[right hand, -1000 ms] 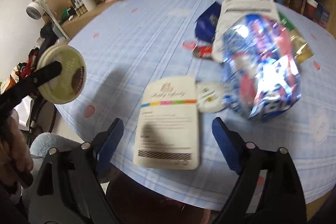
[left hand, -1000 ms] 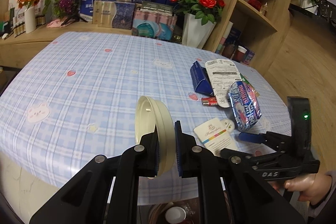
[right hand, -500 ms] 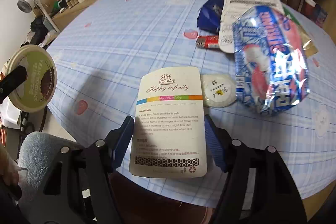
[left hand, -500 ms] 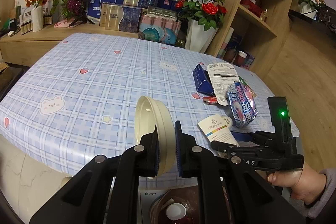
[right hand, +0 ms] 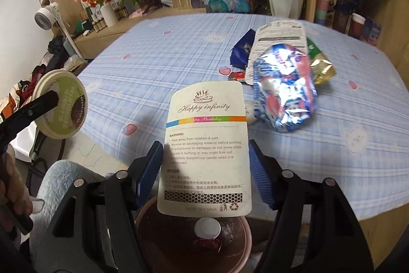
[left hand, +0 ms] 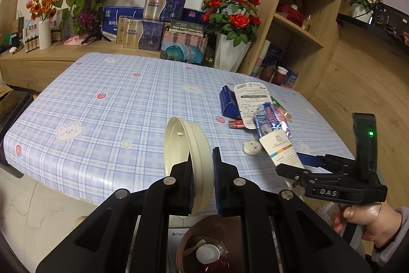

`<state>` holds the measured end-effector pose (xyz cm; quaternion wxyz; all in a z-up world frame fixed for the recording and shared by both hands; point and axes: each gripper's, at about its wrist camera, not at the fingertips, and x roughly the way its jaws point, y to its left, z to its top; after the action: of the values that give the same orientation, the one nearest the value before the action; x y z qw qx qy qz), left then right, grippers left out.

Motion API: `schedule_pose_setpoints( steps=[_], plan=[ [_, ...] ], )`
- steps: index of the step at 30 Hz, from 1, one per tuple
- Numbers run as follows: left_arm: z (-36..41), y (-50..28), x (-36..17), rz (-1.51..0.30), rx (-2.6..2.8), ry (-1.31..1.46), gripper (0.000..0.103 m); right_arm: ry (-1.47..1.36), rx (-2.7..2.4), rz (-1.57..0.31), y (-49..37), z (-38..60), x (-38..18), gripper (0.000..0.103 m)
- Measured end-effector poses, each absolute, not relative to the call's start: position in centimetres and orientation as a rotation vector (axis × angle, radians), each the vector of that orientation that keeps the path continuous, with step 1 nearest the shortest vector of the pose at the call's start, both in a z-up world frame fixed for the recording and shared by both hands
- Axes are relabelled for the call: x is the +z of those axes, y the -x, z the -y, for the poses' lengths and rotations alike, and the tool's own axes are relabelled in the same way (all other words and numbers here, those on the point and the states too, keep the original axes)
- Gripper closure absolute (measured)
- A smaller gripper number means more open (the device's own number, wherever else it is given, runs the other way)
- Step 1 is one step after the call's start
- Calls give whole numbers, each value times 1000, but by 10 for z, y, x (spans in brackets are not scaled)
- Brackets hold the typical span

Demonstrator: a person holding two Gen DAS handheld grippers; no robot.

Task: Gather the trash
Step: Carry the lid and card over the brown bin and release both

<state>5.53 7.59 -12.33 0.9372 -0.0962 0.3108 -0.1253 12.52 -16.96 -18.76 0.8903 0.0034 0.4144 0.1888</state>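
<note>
The right gripper (right hand: 204, 170) squeezes the white paper card with the cake picture (right hand: 205, 145) by its side edges. The card's long way points up the frame. The brown round trash bin (right hand: 194, 244) sits right below, bottom middle. The left gripper (left hand: 203, 183) pinches the cream round plastic lid (left hand: 186, 160) above the bin too.

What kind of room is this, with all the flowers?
Probably a living or dining room in a home: a table under a checked cloth with bears on it, vases of flowers and wooden shelves holding cups and boxes.
</note>
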Motion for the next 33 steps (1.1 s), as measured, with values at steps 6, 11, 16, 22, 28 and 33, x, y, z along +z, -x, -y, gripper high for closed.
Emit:
schedule_pose_setpoints(
  steps=[6, 11, 16, 22, 28, 33],
  plan=[
    [-69, -37, -119, -630, -274, 205, 91, -5, 400, -868, -88, 183, -184, 36],
    [-61, -24, -122, -646, -295, 210, 91, -7, 405, -884, -63, 190, -186, 36],
    [-55, -15, -118, -638, -310, 201, 91, -13, 414, -917, -45, 194, -190, 35],
    [-53, -9, -115, -632, -320, 199, 91, -11, 439, -987, -34, 190, -200, 33],
    [-52, -5, -117, -640, -329, 194, 91, -43, 430, -988, -36, 192, -197, 15],
    [-47, -2, -122, -657, -346, 192, 91, -47, 374, -927, -45, 205, -178, 9]
  ],
)
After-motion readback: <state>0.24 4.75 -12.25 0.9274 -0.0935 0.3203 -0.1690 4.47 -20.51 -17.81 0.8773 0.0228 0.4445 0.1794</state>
